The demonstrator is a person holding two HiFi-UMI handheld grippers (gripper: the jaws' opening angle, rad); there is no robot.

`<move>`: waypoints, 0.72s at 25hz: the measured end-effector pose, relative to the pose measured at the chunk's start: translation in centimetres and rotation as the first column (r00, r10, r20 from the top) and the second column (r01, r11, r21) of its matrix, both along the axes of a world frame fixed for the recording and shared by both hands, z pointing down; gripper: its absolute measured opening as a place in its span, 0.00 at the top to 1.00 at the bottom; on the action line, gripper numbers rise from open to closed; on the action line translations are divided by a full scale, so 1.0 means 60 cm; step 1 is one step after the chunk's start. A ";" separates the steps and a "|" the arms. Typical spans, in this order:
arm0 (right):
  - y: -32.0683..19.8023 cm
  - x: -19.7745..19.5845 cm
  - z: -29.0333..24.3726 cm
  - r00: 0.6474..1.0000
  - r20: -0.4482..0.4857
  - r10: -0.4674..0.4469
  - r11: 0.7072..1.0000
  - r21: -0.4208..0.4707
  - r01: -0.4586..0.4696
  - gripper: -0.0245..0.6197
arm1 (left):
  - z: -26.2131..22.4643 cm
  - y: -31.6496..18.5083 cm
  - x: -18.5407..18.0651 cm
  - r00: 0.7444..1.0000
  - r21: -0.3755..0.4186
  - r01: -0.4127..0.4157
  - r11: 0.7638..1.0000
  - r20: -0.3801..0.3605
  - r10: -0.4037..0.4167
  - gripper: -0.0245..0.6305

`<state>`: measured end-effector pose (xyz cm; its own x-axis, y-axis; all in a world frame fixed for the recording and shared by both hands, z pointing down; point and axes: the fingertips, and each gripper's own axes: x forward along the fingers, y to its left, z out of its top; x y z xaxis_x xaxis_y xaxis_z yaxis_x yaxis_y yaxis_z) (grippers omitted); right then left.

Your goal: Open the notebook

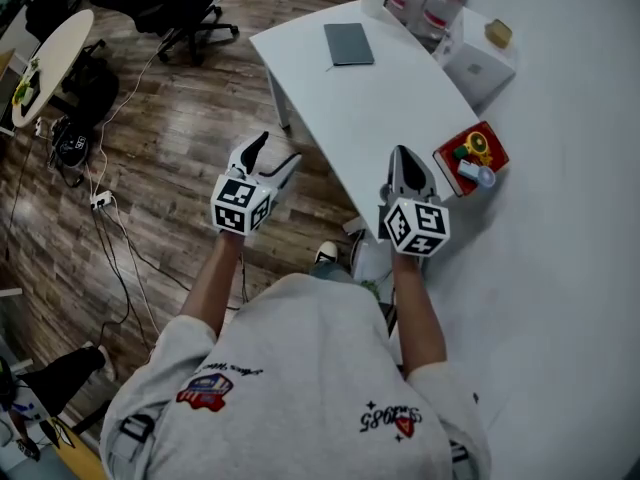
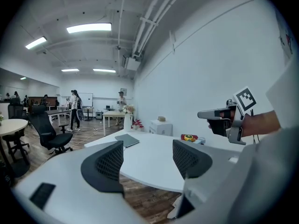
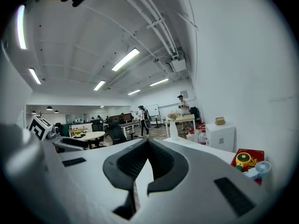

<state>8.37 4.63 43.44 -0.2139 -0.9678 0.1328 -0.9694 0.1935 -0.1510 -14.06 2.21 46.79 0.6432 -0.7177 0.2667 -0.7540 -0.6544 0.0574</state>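
Though agape, left gripper [image 2: 147,158] seemingly empty

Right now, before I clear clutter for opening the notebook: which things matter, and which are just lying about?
For the job: flat dark grey notebook on the white table; left tongs, open; right tongs, shut, empty.
Lying about: red box holding a yellow toy; white cabinet; red-capped clear bottles; black office chair.
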 end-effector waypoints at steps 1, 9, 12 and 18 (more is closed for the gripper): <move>-0.021 0.017 0.000 1.000 0.002 -0.002 1.000 0.001 0.002 0.96 | 0.001 -0.021 0.016 1.000 0.001 0.002 1.000 0.004 -0.002 0.46; -0.138 0.112 0.008 1.000 0.015 -0.010 1.000 -0.010 0.010 0.96 | 0.003 -0.139 0.121 0.998 0.009 -0.022 1.000 0.056 0.022 0.49; -0.163 0.136 0.017 1.000 0.026 0.000 1.000 -0.015 0.001 0.96 | 0.014 -0.174 0.148 0.997 0.001 -0.034 0.999 0.072 0.034 0.51; -0.212 0.171 0.034 0.999 0.024 0.027 0.999 -0.042 -0.026 0.96 | 0.036 -0.260 0.196 0.994 -0.009 -0.074 0.997 0.079 0.075 0.54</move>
<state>18.66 -8.06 45.46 -0.1918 -0.9669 0.1681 -0.9700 0.1607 -0.1825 -2.32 -13.36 48.97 0.6715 -0.6668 0.3231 -0.7056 -0.7086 0.0040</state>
